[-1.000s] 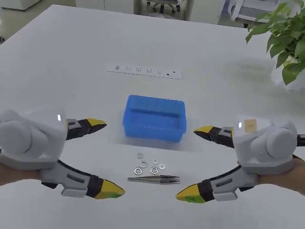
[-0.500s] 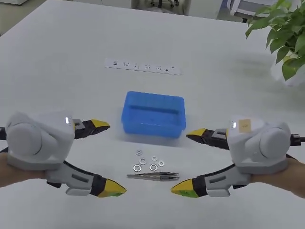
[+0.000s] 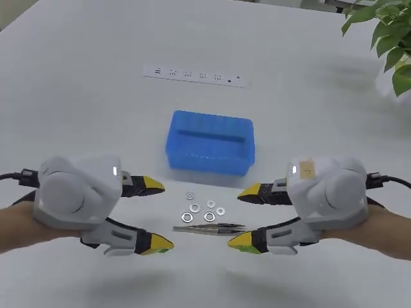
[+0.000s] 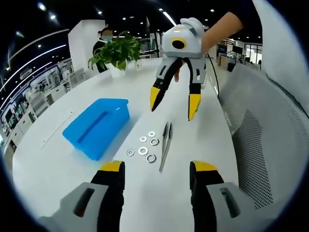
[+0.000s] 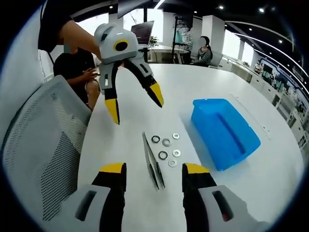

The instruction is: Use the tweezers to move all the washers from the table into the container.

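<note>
On the white table (image 3: 90,109), six small metal ring washers (image 3: 203,211) lie loose in a cluster. Slim steel tweezers (image 3: 209,228) lie flat just beside them on the near side. Beyond the washers stands a blue rectangular plastic container (image 3: 209,160). Left tongs (image 3: 164,215) and right tongs (image 3: 236,217) flank the cluster, both spread wide and holding nothing. A white power strip (image 3: 194,75) lies farther back, and a leafy plant (image 3: 385,32) stands at far right.
</note>
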### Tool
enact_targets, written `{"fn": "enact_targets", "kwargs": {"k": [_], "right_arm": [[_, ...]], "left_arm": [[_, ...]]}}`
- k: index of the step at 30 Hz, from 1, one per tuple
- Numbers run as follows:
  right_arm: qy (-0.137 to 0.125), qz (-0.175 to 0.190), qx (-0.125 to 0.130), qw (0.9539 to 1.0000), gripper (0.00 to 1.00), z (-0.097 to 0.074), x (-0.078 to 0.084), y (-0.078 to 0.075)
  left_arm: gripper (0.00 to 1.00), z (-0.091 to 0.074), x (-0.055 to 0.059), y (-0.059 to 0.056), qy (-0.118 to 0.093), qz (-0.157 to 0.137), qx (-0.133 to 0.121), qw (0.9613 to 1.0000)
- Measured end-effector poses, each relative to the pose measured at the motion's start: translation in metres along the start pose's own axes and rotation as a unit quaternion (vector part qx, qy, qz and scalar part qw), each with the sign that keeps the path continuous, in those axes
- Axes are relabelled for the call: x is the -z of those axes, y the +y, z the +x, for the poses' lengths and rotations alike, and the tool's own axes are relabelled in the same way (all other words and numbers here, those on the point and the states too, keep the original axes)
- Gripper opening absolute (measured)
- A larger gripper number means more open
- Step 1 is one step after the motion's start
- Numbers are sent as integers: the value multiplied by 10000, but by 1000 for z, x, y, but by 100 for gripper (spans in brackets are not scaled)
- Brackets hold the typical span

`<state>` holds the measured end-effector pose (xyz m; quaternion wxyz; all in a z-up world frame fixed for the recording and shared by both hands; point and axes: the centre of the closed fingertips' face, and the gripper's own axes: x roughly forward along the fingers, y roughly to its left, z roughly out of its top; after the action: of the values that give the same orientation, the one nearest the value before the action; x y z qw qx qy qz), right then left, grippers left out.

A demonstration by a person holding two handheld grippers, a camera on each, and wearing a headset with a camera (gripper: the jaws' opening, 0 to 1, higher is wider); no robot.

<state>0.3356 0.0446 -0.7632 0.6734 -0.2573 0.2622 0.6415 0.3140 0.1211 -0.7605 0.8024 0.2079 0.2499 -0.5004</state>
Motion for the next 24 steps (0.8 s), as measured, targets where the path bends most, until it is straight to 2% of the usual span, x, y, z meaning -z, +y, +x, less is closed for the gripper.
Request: {"fn": "enact_targets", "kwargs": {"k": [5,8,12,17,19,21,22,24], "right_arm": [[91,122,-97,9998,38,9,6,-2],[113,209,-168,9996,34,17,5,1],[223,26,-308,9993,33,28,4,8],[361,-89,-433,9984,30,35,8,12],[449,-188,-459,9978,29,37,12,14],[602,-589,-481,9953,28,36,18,14],[728,-667,-509,9938,28,37,23,16],[745,-643,-551,9936,28,37,26,20]], "left_arm": [[54,10,11,1,199,-3,100,9998],[47,18,12,3,230,-66,158,9996],[45,24,17,0,389,35,303,9988],[41,25,24,-10,585,226,506,9968],[40,27,26,-11,635,243,533,9963],[38,29,29,-10,699,318,504,9958],[37,30,30,-9,716,340,496,9956],[34,31,27,-8,684,386,467,9958]]}}
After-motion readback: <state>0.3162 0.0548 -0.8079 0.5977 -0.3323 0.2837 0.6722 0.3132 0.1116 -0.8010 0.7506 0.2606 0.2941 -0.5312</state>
